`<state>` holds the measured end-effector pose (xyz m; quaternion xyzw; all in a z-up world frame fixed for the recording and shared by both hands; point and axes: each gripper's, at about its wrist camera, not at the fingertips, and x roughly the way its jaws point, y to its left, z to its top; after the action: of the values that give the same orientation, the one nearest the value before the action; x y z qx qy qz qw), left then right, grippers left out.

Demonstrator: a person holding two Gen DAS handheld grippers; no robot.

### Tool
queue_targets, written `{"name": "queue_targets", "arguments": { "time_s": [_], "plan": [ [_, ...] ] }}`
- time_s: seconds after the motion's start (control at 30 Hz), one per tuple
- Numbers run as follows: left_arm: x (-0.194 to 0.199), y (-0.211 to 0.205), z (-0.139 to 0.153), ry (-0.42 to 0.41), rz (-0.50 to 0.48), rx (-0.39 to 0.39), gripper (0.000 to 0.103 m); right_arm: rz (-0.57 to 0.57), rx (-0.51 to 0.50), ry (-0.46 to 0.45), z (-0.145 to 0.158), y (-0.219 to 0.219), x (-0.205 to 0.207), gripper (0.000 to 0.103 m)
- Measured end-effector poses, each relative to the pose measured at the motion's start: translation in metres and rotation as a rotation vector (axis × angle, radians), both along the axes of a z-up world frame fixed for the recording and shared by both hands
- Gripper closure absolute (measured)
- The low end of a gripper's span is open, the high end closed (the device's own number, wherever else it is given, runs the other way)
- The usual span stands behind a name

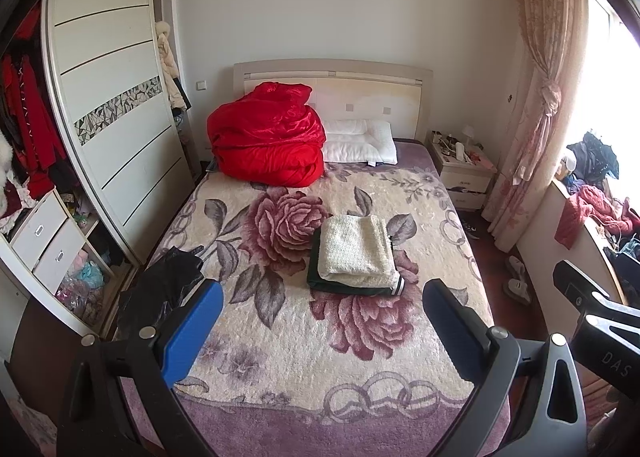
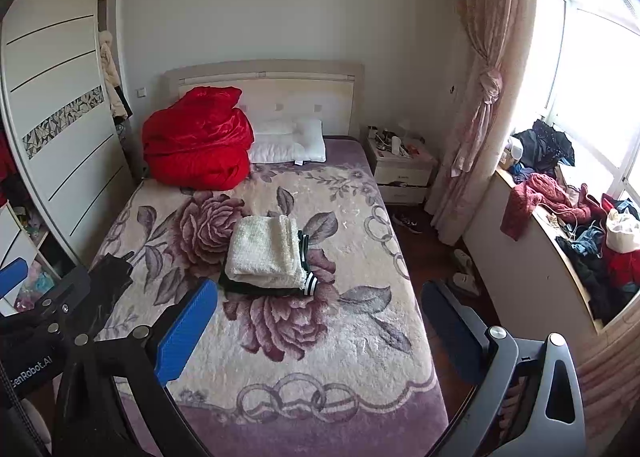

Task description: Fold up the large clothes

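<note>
Lying near the left edge of the bed (image 1: 280,369), a black garment (image 1: 168,281) is half hidden behind the left gripper's (image 1: 320,321) blue finger in the left wrist view, so its shape is hard to read; it looks crumpled rather than folded. The wardrobe (image 1: 108,129) is cut off at the frame edge, and its open shelves are too cluttered to sort out. Clothes heaped on the window ledge (image 2: 560,213) blur into glare from the window.

Both tools hang above the foot of the bed with jaws spread wide and nothing between them; the right gripper (image 2: 320,325) is likewise released.

A cream fleecy garment (image 2: 266,251) sits folded into a neat rectangle at the middle of the floral blanket, stacked on a folded dark green garment (image 2: 256,287) whose striped white cuff pokes out at the near right corner. A red quilt (image 1: 268,137) is bundled against the headboard, touching a white pillow (image 1: 360,141).
</note>
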<state>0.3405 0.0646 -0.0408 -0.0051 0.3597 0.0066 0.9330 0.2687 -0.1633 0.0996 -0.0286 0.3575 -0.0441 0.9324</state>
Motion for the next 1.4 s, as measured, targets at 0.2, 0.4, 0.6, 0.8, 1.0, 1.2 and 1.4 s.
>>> {"name": "queue_targets", "arguments": {
  "time_s": [0.2,0.4,0.6,0.8,1.0,1.2,1.4],
  "plan": [
    [-0.001,0.003,0.002,-0.001,0.002,-0.001,0.001,0.005,-0.006,-0.001,0.002,0.002,0.002,0.000],
    [-0.004,0.002,0.004,-0.005,0.000,0.001,0.001,0.012,-0.004,0.001,0.003,0.005,0.004,0.000],
    [-0.005,0.002,0.007,-0.004,-0.005,0.008,0.001,0.020,0.001,0.005,0.001,0.008,0.006,0.000],
    [-0.006,0.004,0.010,-0.014,-0.009,0.005,0.001,0.021,0.001,0.002,0.000,0.008,0.007,0.000],
    [-0.007,0.004,0.011,-0.019,-0.010,0.008,0.001,0.009,0.008,0.003,-0.003,0.010,0.000,0.000],
    [-0.007,0.002,0.010,-0.021,-0.011,0.014,0.001,0.005,0.011,0.004,-0.003,0.008,-0.003,0.000],
    [-0.009,0.005,0.010,-0.019,-0.011,0.011,0.001,0.002,0.010,0.004,-0.004,0.008,-0.006,0.000]
  ]
}}
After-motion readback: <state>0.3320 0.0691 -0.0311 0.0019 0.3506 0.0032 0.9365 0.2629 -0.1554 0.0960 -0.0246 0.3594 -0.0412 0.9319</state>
